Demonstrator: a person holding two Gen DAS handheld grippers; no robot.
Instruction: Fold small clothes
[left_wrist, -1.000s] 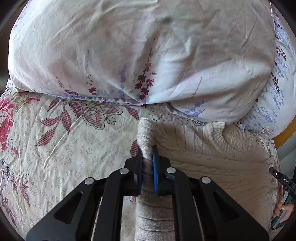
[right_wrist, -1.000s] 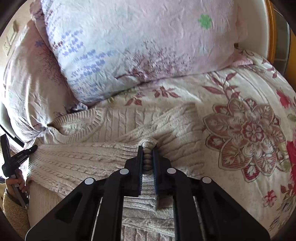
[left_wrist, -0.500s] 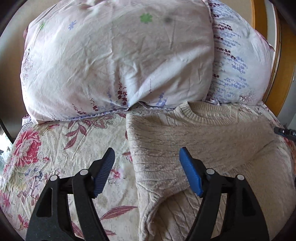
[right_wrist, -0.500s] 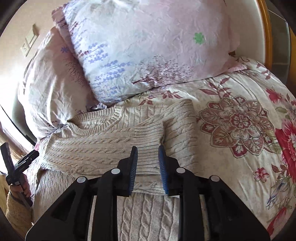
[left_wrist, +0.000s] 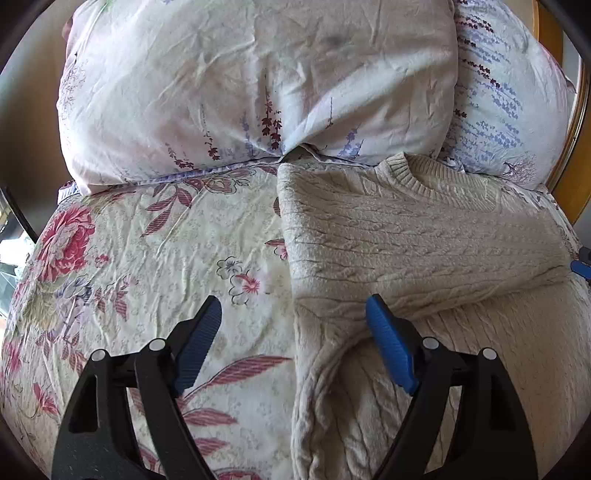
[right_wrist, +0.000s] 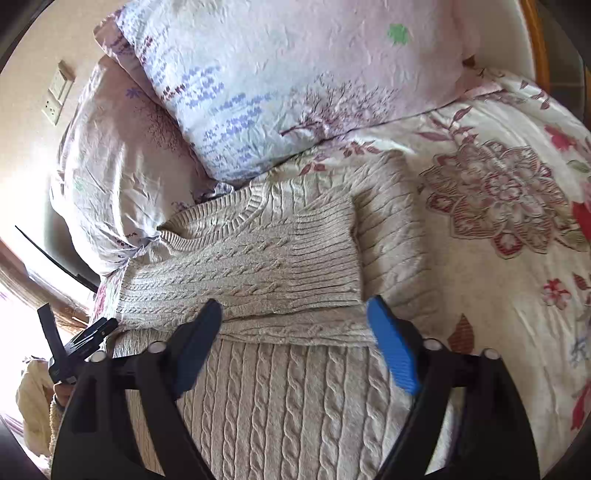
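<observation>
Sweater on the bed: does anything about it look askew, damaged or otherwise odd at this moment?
Nothing stands out. The cream cable-knit sweater lies flat on the floral bedspread, both sleeves folded across its chest, collar touching the pillows. No tears or stains show. The left gripper and right gripper are open, holding nothing.

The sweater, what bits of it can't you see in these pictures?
- Left wrist view: the sweater's bottom hem is cut off by the lower edge; the left tool covers some.
- Right wrist view: the hem lies behind the right tool.
- Both views: the other sleeve lies hidden under the folded sleeve.
</observation>
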